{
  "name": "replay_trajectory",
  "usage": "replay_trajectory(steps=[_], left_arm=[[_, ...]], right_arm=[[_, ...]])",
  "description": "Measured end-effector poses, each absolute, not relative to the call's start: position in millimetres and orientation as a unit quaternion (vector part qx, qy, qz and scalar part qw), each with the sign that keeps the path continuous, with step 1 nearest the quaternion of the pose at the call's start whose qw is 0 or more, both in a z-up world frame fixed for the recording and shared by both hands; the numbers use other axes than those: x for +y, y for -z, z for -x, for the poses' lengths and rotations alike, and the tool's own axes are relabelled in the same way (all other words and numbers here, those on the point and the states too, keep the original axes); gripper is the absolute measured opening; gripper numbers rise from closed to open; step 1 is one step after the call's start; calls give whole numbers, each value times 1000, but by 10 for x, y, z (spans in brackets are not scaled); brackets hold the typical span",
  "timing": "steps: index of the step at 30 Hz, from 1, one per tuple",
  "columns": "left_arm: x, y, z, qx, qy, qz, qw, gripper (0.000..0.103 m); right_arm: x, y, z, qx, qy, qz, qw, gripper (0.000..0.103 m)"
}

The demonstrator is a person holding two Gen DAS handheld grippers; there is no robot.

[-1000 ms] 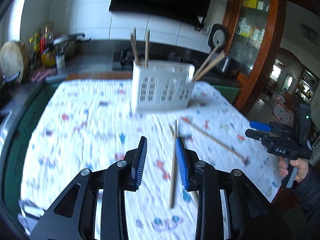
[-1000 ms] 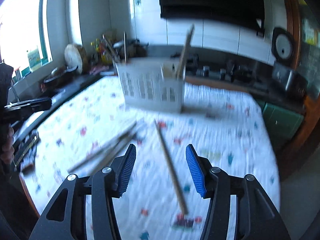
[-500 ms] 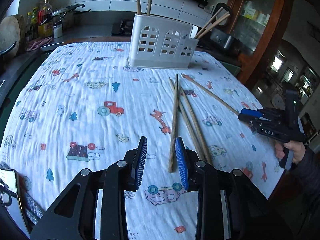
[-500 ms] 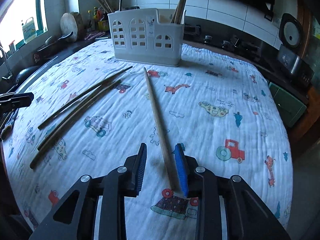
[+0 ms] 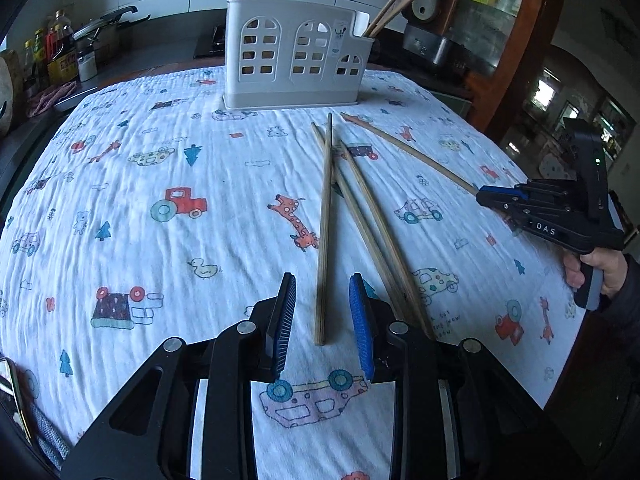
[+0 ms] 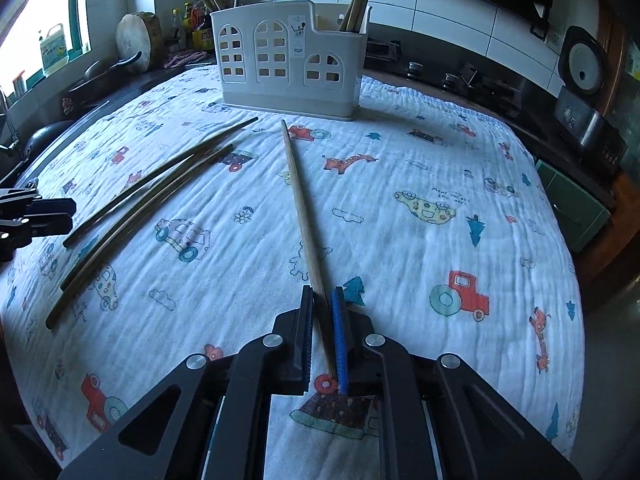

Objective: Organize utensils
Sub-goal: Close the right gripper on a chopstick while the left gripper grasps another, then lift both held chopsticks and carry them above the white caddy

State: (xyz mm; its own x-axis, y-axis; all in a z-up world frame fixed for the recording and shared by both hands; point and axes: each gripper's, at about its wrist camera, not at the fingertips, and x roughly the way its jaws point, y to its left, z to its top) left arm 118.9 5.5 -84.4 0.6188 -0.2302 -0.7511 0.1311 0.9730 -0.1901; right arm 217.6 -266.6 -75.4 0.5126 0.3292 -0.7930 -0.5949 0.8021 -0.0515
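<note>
The right hand-held gripper [image 6: 323, 334] is clamped on the near end of a chopstick [image 6: 301, 208] running toward 12 o'clock at the white holder [image 6: 290, 60], while the left hand-held gripper [image 5: 323, 326], closing, straddles another chopstick's [image 5: 325, 220] near end without pinching it.

Both wrist views, low, facing caddy [image 5: 296, 56]

Holder [image 5: 296, 56]: chopsticks inside it cut off by top edge, both views. Right gripper [image 6: 322, 332] hides near end of lone chopstick [image 6: 300, 208]. Phone-like object [image 5: 12, 396] cut off at left edge, identity unclear. Counter bottles' [image 5: 56, 52] labels unreadable.
</note>
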Motion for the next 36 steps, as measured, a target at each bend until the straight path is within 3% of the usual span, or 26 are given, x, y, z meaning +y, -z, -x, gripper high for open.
replay_trajectory(steps=[13, 20, 25, 36], left_arm=[[-69, 953, -1364, 433, 88, 31, 896, 18], [-141, 933, -1363, 435, 68, 8, 898, 6], [-89, 877, -1326, 436, 75, 27, 896, 6], [120, 147, -1078, 356, 88, 44, 929, 5]], right_arm=[[-2594, 740, -2045, 409, -279, 161, 854, 7], [-2590, 763, -2052, 411, -273, 156, 856, 8], [-2560, 718, -1998, 401, -271, 161, 860, 7], [-2575, -91, -1805, 314, -263, 140, 901, 7]])
